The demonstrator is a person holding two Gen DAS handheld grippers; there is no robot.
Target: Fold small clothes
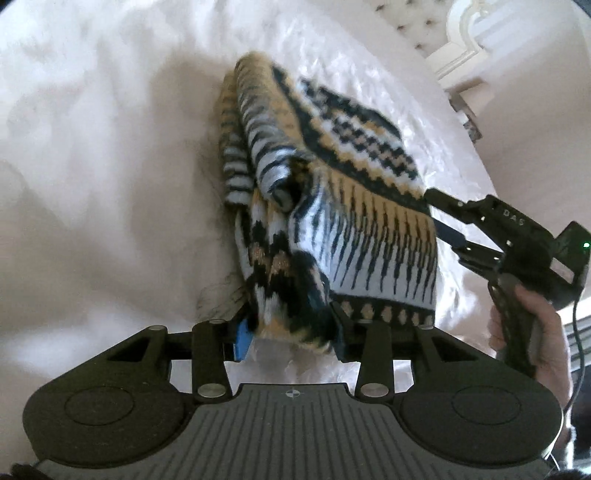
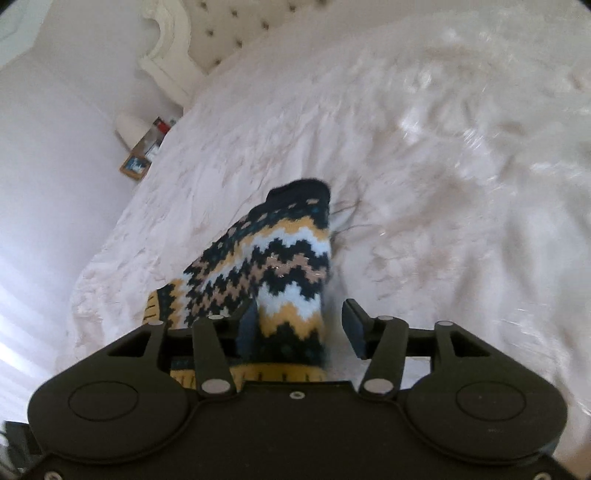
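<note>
We list a white bedspread [image 2: 406, 155], crumpled and glossy, covering the bed across most of both views. At its far end we note a tufted, buttoned headboard [image 2: 236, 33] in a carved cream frame [image 2: 166, 51]. Beside the bed, against the pale wall [image 2: 48, 155], we record a bedside stand [image 2: 147, 144] bearing a small framed picture [image 2: 135, 165] and several small items too blurred to identify.

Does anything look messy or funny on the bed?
Yes. The patterned sweater lies in a lumpy heap on the white bedspread, one part rolled over itself, not folded flat. Nothing looks torn or spilled.
</note>
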